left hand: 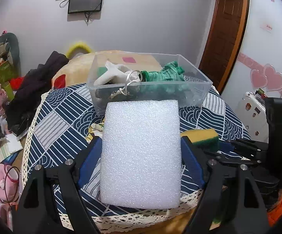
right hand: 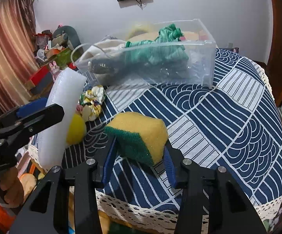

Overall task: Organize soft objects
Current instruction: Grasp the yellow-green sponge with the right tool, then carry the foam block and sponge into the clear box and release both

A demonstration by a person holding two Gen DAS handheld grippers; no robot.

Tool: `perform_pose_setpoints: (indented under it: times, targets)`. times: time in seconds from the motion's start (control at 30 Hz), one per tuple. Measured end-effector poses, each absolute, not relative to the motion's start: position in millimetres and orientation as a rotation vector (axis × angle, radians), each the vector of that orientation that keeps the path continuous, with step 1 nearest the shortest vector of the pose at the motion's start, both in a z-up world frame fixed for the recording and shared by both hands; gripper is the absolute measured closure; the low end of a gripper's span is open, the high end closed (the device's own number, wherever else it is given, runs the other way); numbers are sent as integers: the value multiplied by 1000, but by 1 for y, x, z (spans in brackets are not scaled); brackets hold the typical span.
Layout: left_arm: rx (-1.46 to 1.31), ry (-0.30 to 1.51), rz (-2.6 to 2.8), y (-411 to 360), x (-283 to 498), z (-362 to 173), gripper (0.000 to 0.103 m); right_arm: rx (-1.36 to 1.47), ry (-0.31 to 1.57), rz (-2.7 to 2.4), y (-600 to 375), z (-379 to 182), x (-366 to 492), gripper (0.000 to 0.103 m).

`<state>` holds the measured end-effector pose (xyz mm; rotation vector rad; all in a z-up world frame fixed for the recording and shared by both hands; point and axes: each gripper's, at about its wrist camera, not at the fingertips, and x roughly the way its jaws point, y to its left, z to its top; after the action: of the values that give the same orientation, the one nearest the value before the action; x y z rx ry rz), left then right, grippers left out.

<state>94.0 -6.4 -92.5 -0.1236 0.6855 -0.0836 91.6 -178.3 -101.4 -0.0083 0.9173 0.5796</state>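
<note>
My left gripper (left hand: 141, 152) is shut on a white foam block (left hand: 141, 152), held upright above the table; the block also shows in the right wrist view (right hand: 63, 105). My right gripper (right hand: 139, 146) is shut on a yellow sponge with a green scouring side (right hand: 141, 136), also seen in the left wrist view (left hand: 201, 136). A clear plastic box (left hand: 195, 93) stands at the far side of the table and holds a green knitted item (left hand: 164, 74), a cream cloth (left hand: 113, 74) and a dark item. In the right wrist view the box (right hand: 207, 58) is ahead.
The table has a navy and white patterned cloth (right hand: 219, 117) with a lace edge. A crumpled printed cloth (right hand: 92, 101) and a yellow round object (right hand: 76, 128) lie near the foam block. Cluttered shelves and toys (left hand: 0, 78) stand to the left.
</note>
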Motion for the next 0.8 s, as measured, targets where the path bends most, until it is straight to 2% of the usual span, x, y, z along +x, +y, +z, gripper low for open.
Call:
perform_pose_setpoints:
  times: [0.03, 0.07, 0.8]
  targets:
    - [-122, 681, -79, -6, 94, -91, 23, -4, 914, 580, -179, -100, 92, 66]
    - [-118, 674, -74, -6, 94, -89, 23, 2, 910, 578, -180, -99, 92, 74]
    - [-84, 504, -2, 17, 129, -30, 23, -31, 700, 525, -172, -40, 116, 74]
